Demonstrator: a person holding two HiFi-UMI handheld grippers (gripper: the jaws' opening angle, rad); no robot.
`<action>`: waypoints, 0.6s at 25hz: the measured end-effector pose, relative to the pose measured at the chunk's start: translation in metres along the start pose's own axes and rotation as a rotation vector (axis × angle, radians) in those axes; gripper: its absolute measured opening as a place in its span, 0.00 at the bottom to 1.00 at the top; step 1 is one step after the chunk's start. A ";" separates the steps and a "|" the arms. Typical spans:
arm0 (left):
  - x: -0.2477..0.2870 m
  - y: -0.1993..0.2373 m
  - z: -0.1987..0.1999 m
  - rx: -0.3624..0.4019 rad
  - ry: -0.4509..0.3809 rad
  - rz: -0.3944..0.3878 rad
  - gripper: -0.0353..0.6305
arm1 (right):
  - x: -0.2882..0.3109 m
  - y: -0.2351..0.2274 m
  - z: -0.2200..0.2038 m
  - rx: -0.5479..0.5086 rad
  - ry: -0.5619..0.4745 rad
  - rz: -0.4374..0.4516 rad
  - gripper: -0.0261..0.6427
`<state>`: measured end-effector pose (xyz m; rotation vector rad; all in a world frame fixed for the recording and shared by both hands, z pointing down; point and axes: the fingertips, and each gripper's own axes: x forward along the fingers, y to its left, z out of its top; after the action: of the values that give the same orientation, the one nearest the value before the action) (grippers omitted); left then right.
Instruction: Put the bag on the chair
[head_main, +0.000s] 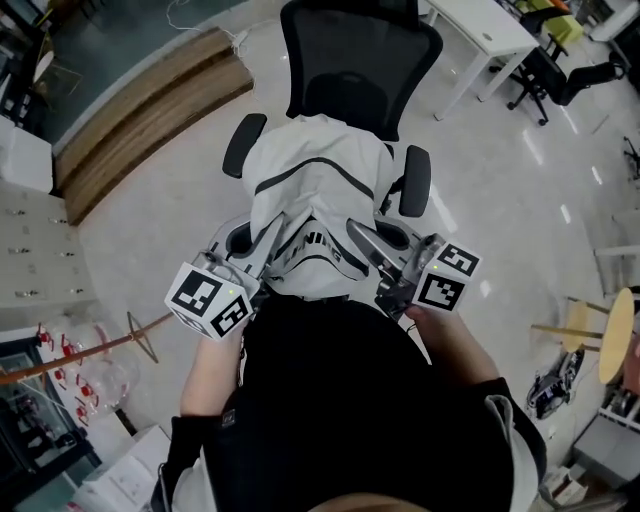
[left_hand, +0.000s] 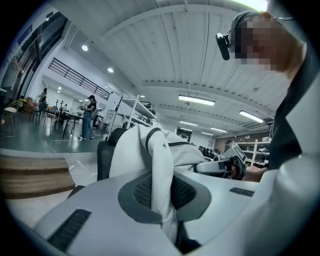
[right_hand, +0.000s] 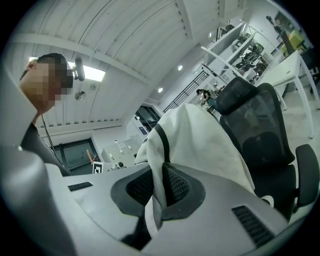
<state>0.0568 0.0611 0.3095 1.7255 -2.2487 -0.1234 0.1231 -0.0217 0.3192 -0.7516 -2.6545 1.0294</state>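
— Where's the bag (head_main: 318, 190)?
— Over the seat of the chair (head_main: 360, 60), in front of its black mesh back, between its armrests (head_main: 244, 145). Whether it rests on the seat, I can't tell.
— And your grip?
— My left gripper (left_hand: 162, 200) and right gripper (right_hand: 159, 192) each pinch a fold of its white fabric, jaws clamped tight.

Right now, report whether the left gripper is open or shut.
Shut on the bag: the left gripper has its pads pressed against a white fold of it, no gap showing.

The bag (head_main: 318, 190) is matt white cloth, the chair (head_main: 360, 60) black mesh, the floor (head_main: 500, 200) glossy
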 end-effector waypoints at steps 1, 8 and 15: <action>0.002 0.008 0.000 -0.007 0.002 -0.017 0.09 | 0.005 -0.003 0.000 0.001 -0.005 -0.014 0.09; 0.003 0.071 0.012 0.007 0.028 -0.197 0.09 | 0.061 -0.005 0.002 -0.002 -0.094 -0.155 0.09; -0.035 0.141 0.054 0.041 0.015 -0.398 0.09 | 0.132 0.018 0.017 0.006 -0.265 -0.290 0.09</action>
<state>-0.0819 0.1273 0.2868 2.1665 -1.8812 -0.1501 0.0119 0.0493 0.2947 -0.2278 -2.8637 1.1197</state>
